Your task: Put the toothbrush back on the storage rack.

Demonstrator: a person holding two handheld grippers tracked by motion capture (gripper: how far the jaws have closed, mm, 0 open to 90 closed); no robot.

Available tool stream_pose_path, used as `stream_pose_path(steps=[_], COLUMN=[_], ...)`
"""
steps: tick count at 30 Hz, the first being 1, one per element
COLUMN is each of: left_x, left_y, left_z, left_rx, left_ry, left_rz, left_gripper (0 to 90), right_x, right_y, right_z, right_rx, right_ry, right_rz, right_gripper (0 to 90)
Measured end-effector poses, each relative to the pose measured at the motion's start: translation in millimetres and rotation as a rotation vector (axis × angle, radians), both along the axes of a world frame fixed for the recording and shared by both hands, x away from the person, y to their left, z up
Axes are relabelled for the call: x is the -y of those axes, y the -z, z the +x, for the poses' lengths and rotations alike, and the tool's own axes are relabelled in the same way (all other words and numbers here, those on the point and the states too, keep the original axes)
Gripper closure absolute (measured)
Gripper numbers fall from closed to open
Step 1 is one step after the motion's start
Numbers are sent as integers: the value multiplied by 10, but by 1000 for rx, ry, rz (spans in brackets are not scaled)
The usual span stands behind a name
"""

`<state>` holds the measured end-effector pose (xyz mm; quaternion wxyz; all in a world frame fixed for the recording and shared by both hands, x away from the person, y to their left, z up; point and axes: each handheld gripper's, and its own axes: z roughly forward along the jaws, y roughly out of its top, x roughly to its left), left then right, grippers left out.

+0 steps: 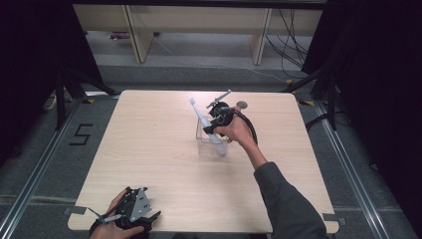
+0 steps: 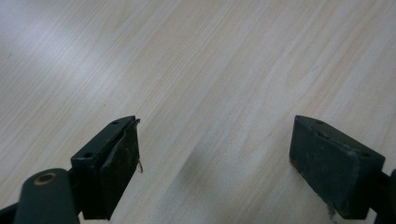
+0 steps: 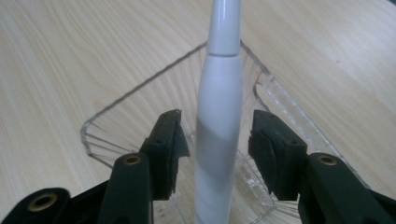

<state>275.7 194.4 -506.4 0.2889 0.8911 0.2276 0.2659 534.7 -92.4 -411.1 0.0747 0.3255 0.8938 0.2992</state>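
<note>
White electric toothbrush (image 3: 218, 126) stands tilted inside a clear plastic container (image 1: 211, 145) near the middle of the wooden table (image 1: 149, 149), its head leaning out over the rim. The right gripper (image 3: 217, 140) brackets the handle, jaws parted and not touching it; whether it is about to grasp or has just let go cannot be told. The left gripper (image 2: 215, 158) rests released at the near edge, over bare wood.

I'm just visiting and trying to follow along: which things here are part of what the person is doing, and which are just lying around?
In use:
- white toothbrush-like stick, leaning in the clear container
- clear container
- right gripper, jaws open around the stick

Lying about:
- small round object near the table's far edge
- left gripper, open and idle above bare table
</note>
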Motion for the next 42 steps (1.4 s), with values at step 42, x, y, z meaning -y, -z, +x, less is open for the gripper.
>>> stream_pose_path(steps=[42], left_x=[-2], left_y=[4], left_z=[4], left_rx=[-14], left_ry=[2], left_rz=[1], left_gripper=[155], right_x=[754], right_y=[-262], right_z=[-515], right_rx=[131], right_ry=[88], right_rz=[196], right_gripper=[306])
